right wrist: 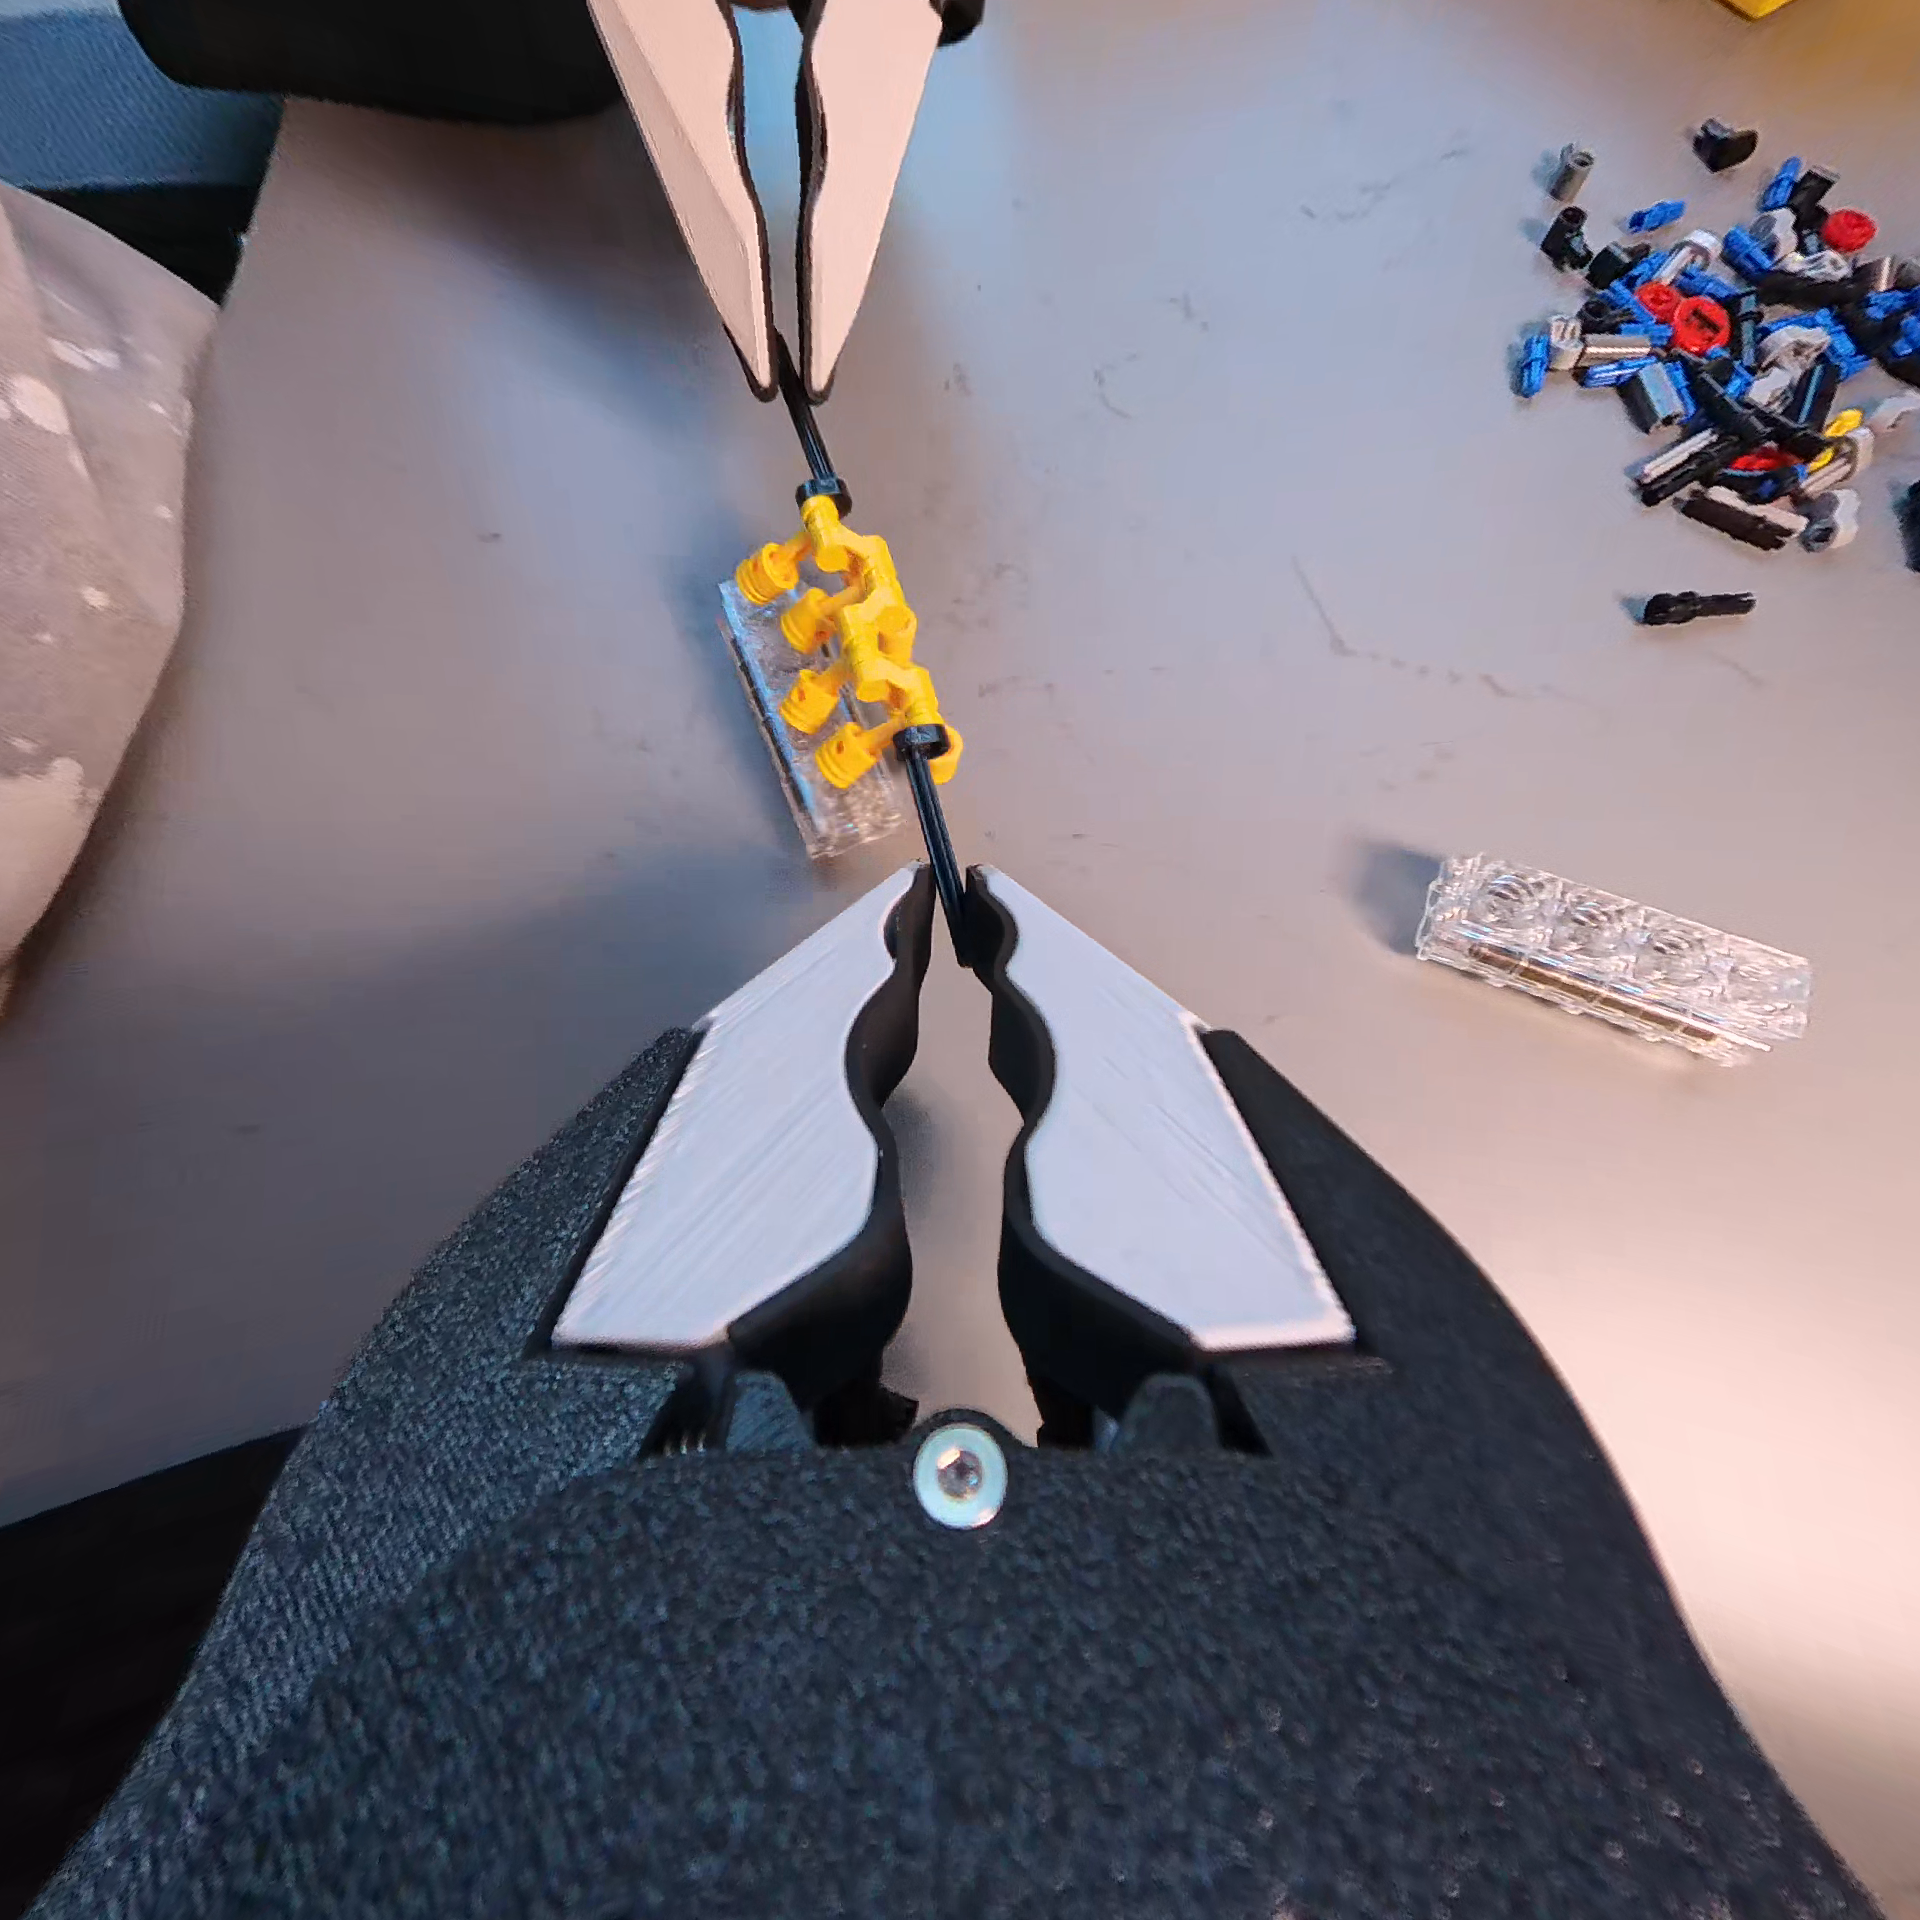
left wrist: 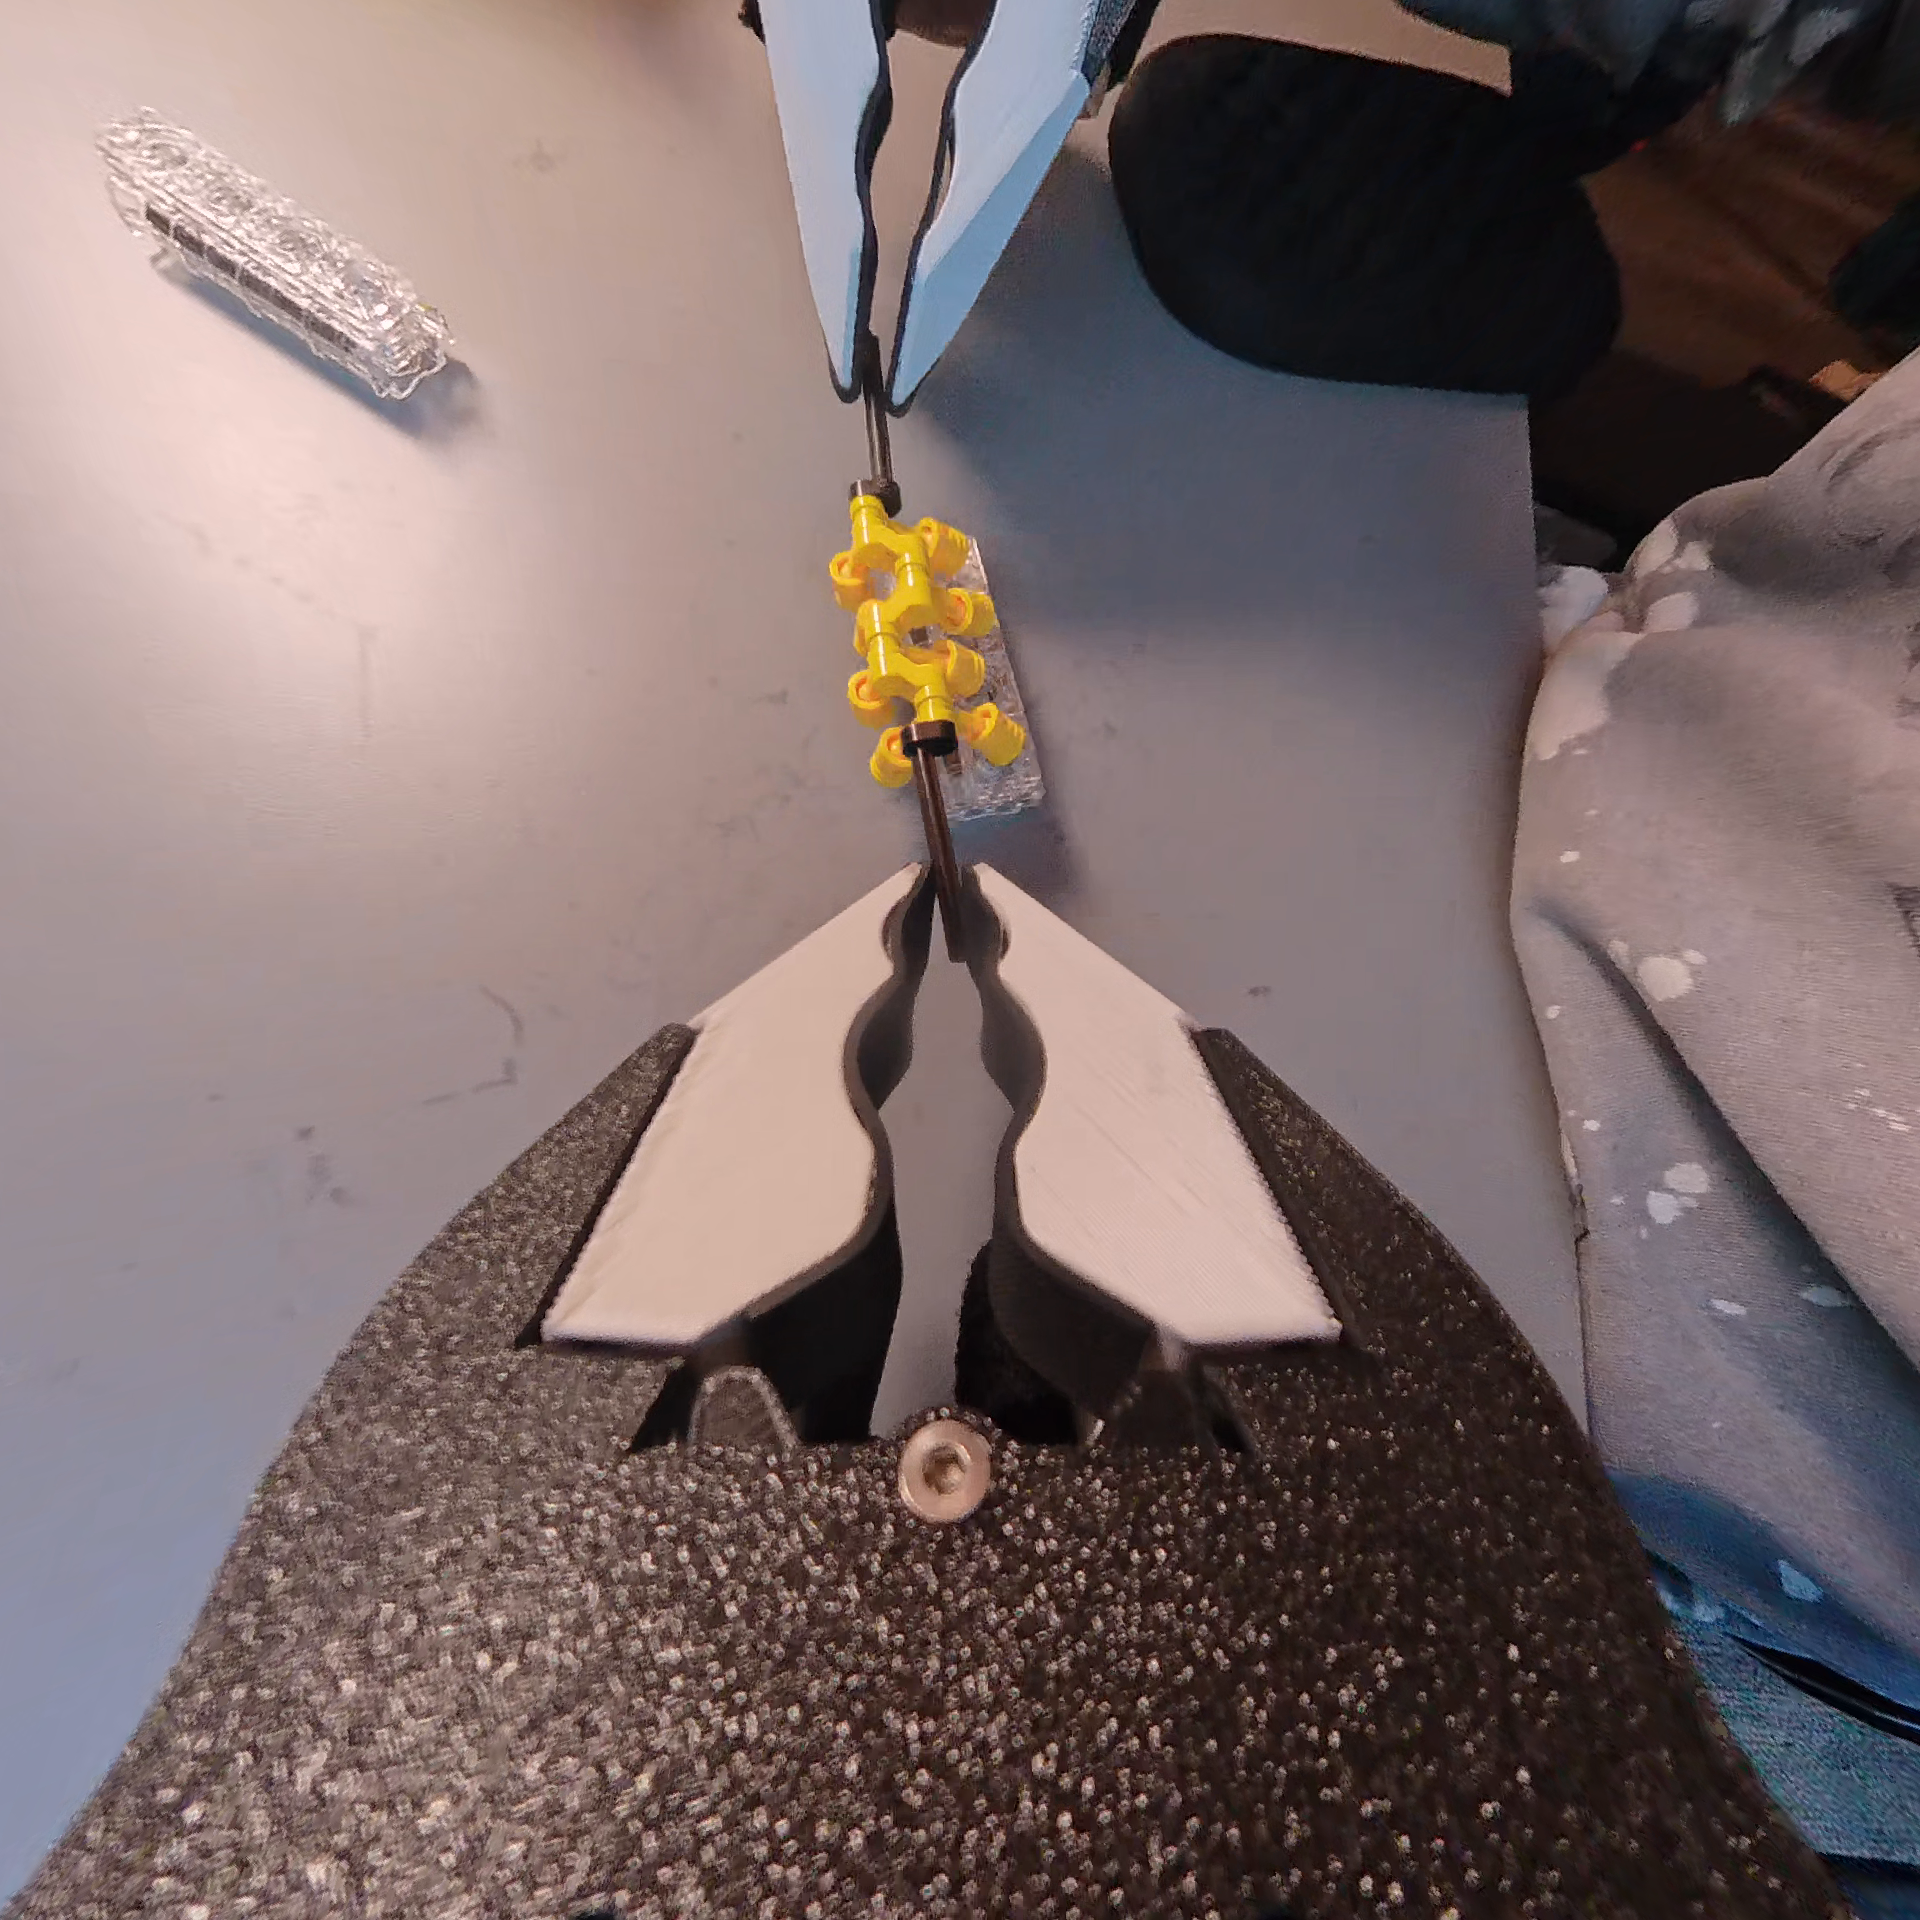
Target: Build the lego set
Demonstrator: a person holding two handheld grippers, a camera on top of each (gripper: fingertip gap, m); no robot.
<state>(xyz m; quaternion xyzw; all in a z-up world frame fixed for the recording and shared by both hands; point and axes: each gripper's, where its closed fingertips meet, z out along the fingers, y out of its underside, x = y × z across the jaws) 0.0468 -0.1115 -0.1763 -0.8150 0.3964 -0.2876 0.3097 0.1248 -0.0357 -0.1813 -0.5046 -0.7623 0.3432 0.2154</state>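
- Left gripper [left wrist: 948, 883], nearest the lens, pinches one end of the black axle [left wrist: 940, 831]; right gripper [right wrist: 948, 883] clamps the opposite end.
- Grey table [left wrist: 416, 727] lies beneath the axle.
- Loose pile of parts [right wrist: 1745, 343] sits well apart from the axle.
- Clear block [right wrist: 1610, 956] lies near the axle.
- Yellow piston assembly [left wrist: 914, 644] is threaded on the axle, touching a second clear piece [right wrist: 800, 727].
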